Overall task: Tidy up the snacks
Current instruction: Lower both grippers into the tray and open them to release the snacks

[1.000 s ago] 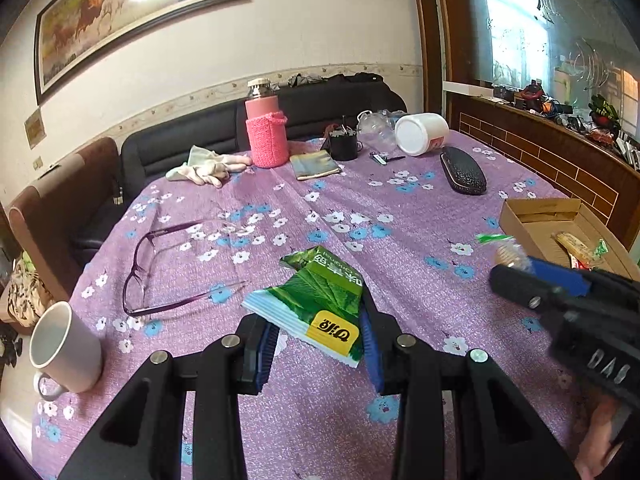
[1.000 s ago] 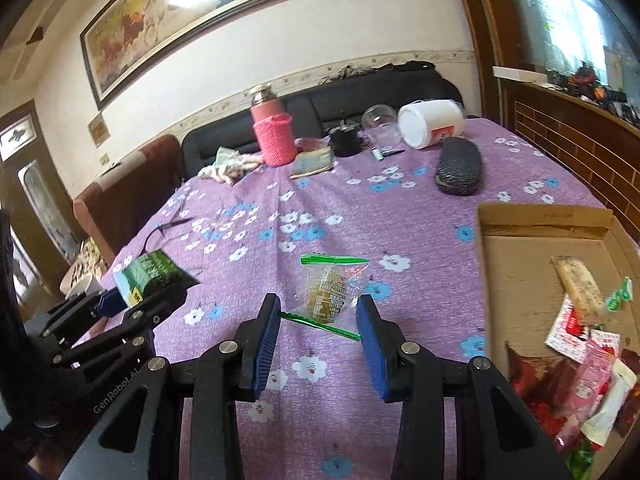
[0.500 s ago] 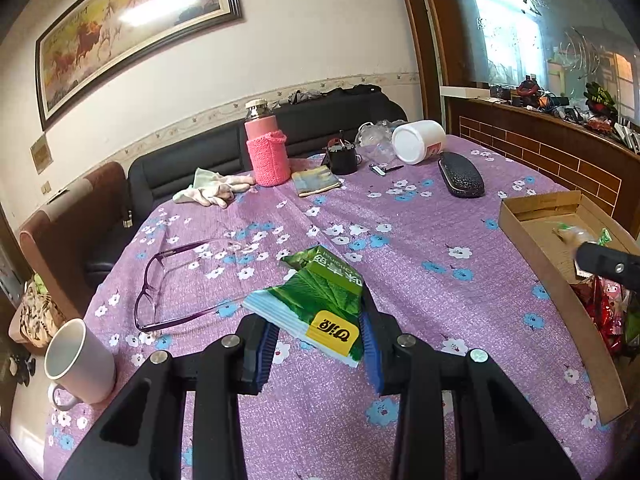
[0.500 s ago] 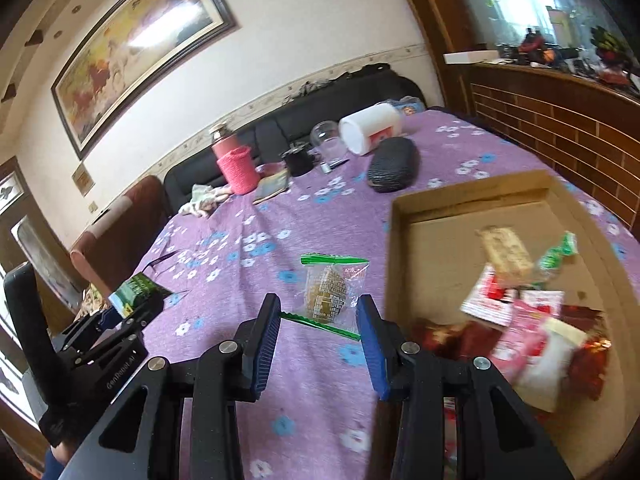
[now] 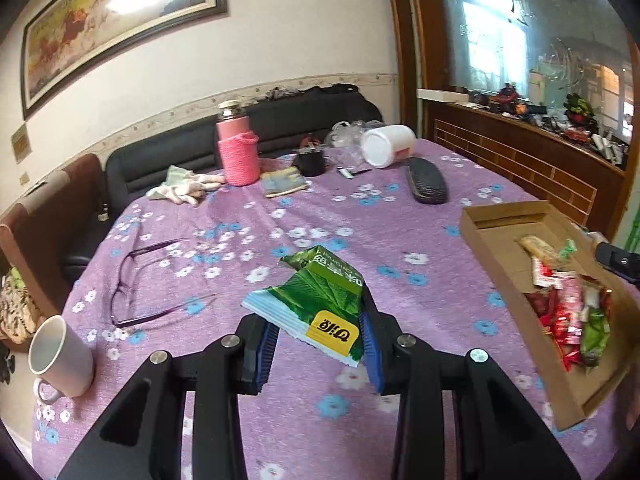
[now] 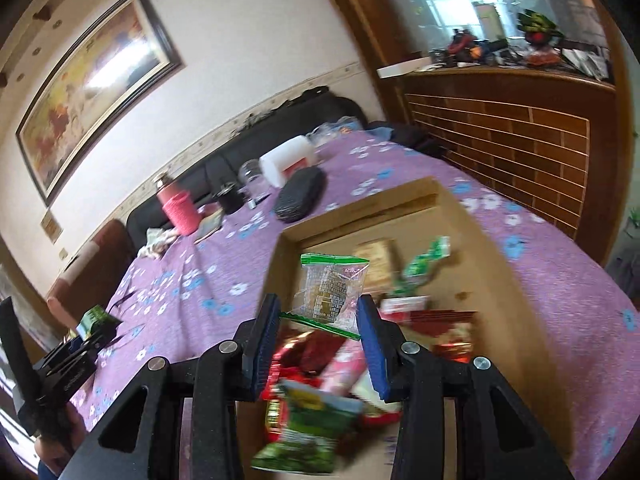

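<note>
Gripping a green packet (image 5: 320, 300) with unreadable yellow label, left claw (image 5: 318, 350); right claw (image 6: 320, 340) clamps a clear-wrapped snack (image 6: 330, 294).

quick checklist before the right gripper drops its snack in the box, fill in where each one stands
1. Right gripper grips the clear cookie packet: ok, packet sits between both pads.
2. Packet is over the cardboard box: ok, snack pile shows directly beneath it.
3. Landing spot free: cannot tell, wrappers crowd the near end; the far end looks barer.
4. Left gripper keeps its green snack bag: ok, bag clamped between the pads.
5. Left gripper is out of the way: ok, it is off to the side over the purple tablecloth.
6. View sharp enough to judge height above the pile: not ok, right wrist view is motion-blurred.
</note>
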### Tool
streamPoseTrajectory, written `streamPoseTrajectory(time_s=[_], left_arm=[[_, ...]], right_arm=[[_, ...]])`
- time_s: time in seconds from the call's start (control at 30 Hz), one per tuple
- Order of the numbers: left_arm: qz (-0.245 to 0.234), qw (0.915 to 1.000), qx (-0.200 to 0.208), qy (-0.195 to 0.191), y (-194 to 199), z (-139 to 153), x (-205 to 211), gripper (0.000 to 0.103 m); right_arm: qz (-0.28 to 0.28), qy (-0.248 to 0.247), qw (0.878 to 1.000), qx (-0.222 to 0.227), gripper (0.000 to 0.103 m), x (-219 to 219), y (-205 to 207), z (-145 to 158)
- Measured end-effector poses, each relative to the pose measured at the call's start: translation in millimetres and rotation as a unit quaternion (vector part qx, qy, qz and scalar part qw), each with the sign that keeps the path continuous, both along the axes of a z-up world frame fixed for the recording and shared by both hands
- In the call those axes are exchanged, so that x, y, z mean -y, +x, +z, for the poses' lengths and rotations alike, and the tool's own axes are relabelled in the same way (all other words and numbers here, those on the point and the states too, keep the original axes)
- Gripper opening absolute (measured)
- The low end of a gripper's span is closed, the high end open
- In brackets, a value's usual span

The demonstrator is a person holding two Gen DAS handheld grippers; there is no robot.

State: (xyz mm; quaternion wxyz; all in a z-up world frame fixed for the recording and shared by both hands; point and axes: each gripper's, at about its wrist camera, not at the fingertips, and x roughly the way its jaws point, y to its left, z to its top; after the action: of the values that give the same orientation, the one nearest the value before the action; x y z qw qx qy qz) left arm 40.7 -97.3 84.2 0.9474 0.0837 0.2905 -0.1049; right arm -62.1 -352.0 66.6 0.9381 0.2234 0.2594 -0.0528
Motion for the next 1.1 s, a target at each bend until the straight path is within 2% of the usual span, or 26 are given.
streamPoseTrajectory(time_s=[0.33, 0.57, 0.73, 0.9, 1.1], left_arm=[[-0.076, 0.9960, -0.039, -0.028, -11, 11, 66, 0.036], [-0.144, 0.9875, -0.061, -0.023, -24, -1, 143, 0.036], [-0.175, 0.9815, -0.076, -0.021, -30, -13, 177, 0.036], [-0.183, 0.9787, -0.092, -0.018, -28, -28, 188, 0.036], [-0.184, 0.9767, -0.109, -0.017, -22, -43, 188, 0.036]], right_arm=[[-0.030, 0.018, 0.999, 0.006, 0.042, 32, -3, -12], [-0.033, 0.035, 0.999, 0.003, 0.042, 40, -1, -20], [-0.036, 0.029, 0.999, -0.010, 0.042, 39, 2, -24], [-0.040, 0.024, 0.999, -0.022, 0.042, 39, 4, -27], [-0.044, -0.010, 0.998, -0.031, 0.042, 30, 6, -25]])
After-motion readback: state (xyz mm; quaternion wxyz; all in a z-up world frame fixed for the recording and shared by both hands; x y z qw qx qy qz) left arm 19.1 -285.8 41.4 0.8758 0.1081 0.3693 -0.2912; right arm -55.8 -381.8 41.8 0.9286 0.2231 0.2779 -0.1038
